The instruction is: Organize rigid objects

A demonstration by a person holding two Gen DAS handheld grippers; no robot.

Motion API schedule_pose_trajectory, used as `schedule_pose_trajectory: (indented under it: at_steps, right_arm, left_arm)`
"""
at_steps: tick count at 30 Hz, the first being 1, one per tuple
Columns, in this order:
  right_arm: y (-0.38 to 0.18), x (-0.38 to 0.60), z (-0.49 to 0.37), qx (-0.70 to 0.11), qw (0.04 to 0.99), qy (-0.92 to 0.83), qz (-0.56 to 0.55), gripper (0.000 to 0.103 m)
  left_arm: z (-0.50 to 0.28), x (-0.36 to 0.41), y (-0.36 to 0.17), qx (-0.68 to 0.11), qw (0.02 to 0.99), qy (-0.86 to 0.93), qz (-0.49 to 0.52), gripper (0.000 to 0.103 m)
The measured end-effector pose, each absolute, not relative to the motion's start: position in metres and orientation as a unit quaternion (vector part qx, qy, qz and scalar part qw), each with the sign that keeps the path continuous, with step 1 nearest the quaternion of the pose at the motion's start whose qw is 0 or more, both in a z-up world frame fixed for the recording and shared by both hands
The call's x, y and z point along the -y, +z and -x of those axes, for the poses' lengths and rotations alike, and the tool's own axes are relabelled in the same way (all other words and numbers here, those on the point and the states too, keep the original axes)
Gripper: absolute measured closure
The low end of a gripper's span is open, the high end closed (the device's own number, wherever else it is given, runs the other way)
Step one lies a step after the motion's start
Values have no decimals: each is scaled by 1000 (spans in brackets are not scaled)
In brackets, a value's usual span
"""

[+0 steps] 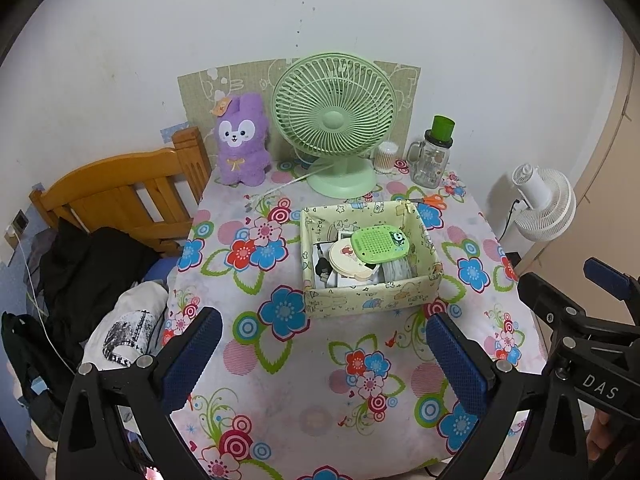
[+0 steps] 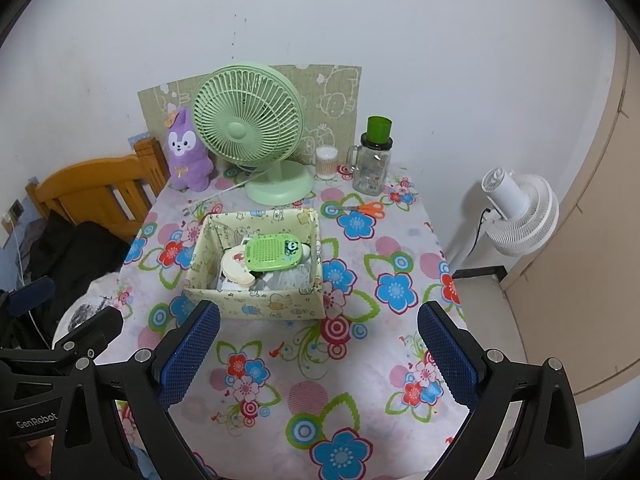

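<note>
Both claws hung spread and empty above the near edge of the surface (image 1: 280,392), the left claw (image 1: 324,354) and the right claw (image 2: 320,350) side by side, each gripping nothing. Straight ahead of them, toward the wall, stood the fabric storage box (image 1: 372,302), already holding a green perforated case (image 1: 380,243), a round cream disc (image 1: 346,259) and other small items too jumbled to name. The box's long side ran roughly across the claws' line of approach. It sat slightly right of the left claw's centre and slightly left of the right claw's, so neither seemed clearly nearer. The only loose rigid item plainly outside the box was a pair of orange-handled scissors (image 2: 366,208), lying flat behind the box's right corner with its long axis across the surface, handles to the right; judging by that side, the right claw looked better placed to reach it.
</note>
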State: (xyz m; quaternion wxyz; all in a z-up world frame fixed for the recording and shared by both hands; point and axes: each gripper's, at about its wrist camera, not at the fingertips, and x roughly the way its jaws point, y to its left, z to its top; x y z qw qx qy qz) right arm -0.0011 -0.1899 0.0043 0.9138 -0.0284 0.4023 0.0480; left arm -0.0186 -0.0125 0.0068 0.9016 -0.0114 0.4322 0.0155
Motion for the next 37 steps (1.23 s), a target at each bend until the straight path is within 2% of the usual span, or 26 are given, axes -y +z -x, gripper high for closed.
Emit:
schedule_pose_trajectory:
  at_steps: [37]
  right_arm:
    - [1,189,-5,-408,911,48,27,3]
  left_arm:
    - [11,8,1,-438,899,14,13,0]
